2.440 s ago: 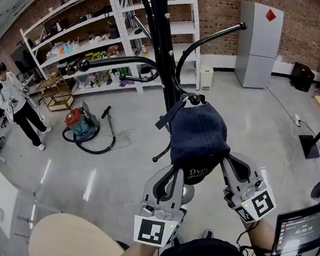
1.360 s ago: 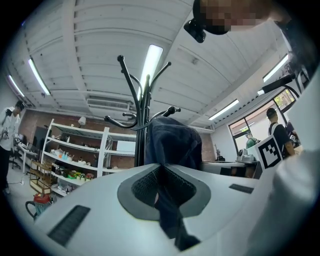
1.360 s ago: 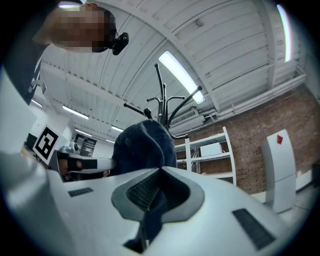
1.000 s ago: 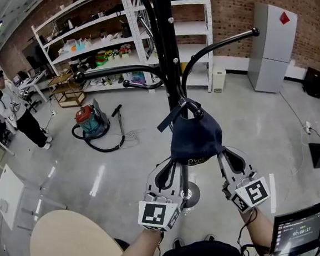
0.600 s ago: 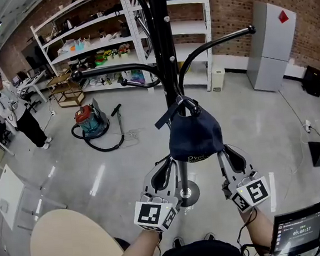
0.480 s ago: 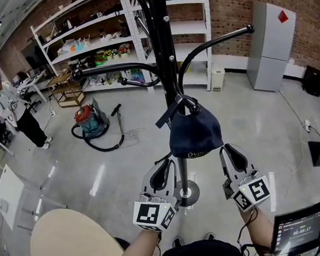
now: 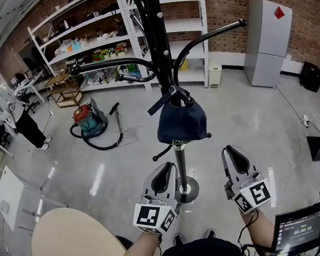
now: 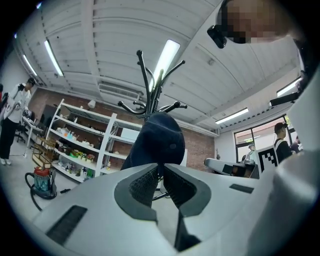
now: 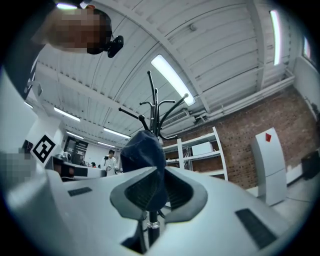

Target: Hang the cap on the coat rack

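A dark navy cap [image 7: 182, 125] hangs by its back strap from a low hook of the black coat rack [image 7: 156, 36]. Both grippers are below it and apart from it. My left gripper [image 7: 167, 168] is shut with nothing between its jaws. To the right of the rack's pole, my right gripper [image 7: 230, 152] stands slightly open and empty. In the left gripper view the cap [image 8: 159, 140] shows beyond the left gripper [image 8: 160, 172]. The right gripper view shows the cap [image 9: 142, 147] and the pole through the gap of the right gripper [image 9: 159, 180].
The rack's round base [image 7: 189, 189] stands on the grey floor between the grippers. A red vacuum cleaner [image 7: 84, 120] and white shelves [image 7: 85, 42] are at the back left, where a person [image 7: 5, 107] stands. A grey cabinet [image 7: 263, 40] is at the back right, a round beige tabletop [image 7: 75, 243] near left.
Both grippers have drawn back and down from the cap's brim. The right jaws have let go of it. The cap now hangs free on the hook.
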